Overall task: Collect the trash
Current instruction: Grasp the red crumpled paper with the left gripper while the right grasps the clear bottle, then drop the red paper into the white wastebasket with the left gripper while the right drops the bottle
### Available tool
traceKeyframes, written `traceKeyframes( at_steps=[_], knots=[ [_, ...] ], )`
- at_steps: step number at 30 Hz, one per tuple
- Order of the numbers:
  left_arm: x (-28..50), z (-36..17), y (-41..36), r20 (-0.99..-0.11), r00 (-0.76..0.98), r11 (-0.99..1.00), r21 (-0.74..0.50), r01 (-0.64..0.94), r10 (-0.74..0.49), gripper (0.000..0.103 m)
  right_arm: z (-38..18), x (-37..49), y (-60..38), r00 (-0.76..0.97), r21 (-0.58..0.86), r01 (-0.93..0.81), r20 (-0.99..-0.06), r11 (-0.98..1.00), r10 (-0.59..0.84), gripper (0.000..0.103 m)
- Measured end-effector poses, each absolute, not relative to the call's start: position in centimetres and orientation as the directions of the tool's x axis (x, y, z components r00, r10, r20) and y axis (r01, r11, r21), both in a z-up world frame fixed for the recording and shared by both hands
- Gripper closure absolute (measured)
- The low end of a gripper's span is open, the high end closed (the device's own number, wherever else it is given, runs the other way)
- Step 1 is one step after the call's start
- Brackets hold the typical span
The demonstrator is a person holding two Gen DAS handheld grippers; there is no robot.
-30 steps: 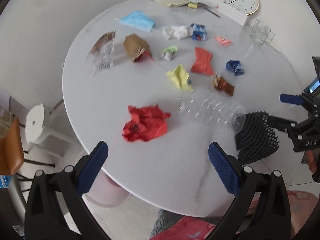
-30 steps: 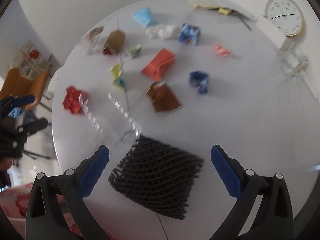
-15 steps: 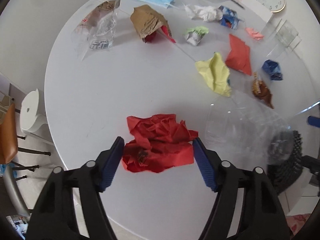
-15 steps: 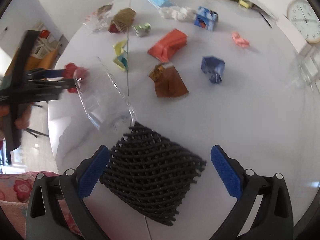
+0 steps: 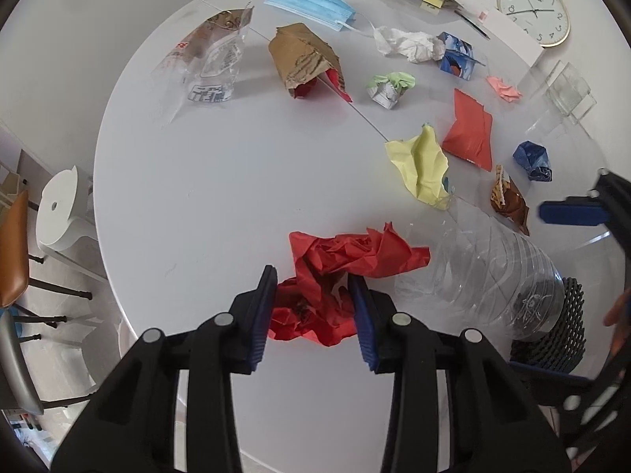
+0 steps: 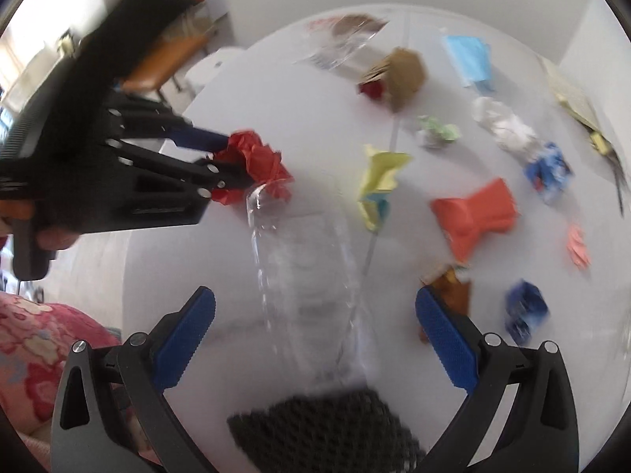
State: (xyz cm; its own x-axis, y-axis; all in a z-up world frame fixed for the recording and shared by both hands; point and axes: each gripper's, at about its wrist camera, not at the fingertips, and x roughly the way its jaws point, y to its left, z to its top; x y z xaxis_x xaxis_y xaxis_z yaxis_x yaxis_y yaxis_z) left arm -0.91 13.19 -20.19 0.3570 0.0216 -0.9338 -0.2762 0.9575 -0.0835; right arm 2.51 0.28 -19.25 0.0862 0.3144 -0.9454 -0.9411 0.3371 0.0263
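Trash is scattered over a round white table (image 5: 217,181). A crumpled red paper (image 5: 355,252) lies near the front edge. My left gripper (image 5: 311,278) points down on it, its jaws closing, and both blue pads press into the wad. The right wrist view shows the same grip on the red paper (image 6: 260,161). My right gripper (image 6: 315,299) is open and holds nothing. It hangs over a clear plastic bottle (image 6: 307,260) lying beside a black mesh sleeve (image 6: 327,429). One of its fingers (image 5: 568,213) shows at the right of the left wrist view.
Further back lie a yellow paper (image 5: 422,165), orange-red paper (image 5: 471,134), blue wad (image 5: 532,159), brown wrapper (image 5: 508,201), cardboard piece (image 5: 303,59), face mask (image 5: 311,0) and clear bag (image 5: 209,63). A clock (image 5: 532,12) leans at the back. A white stool (image 5: 59,209) stands left.
My left gripper came down onto the red paper and its jaws narrowed from wide open until they squeeze it. My right gripper rolled and shifted from over the mesh to over the bottle.
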Motion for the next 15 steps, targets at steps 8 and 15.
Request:
traceKeyframes(
  at_steps=[8,15],
  knots=[
    [-2.3,-19.1,14.8,-0.92,0.392,0.938,-0.108,-0.331,0.032,0.066,-22.0,2.8,1.7,0.036,0.032,-0.948,-0.977,0.316,0.21,0.04],
    [-6.3,-16.3,17.2,-0.894,0.443,0.916,-0.118,-0.382,0.069,0.066,-19.3,2.5,1.8,0.063,0.026,-0.937,-0.969,0.349,0.24,0.04]
  ],
)
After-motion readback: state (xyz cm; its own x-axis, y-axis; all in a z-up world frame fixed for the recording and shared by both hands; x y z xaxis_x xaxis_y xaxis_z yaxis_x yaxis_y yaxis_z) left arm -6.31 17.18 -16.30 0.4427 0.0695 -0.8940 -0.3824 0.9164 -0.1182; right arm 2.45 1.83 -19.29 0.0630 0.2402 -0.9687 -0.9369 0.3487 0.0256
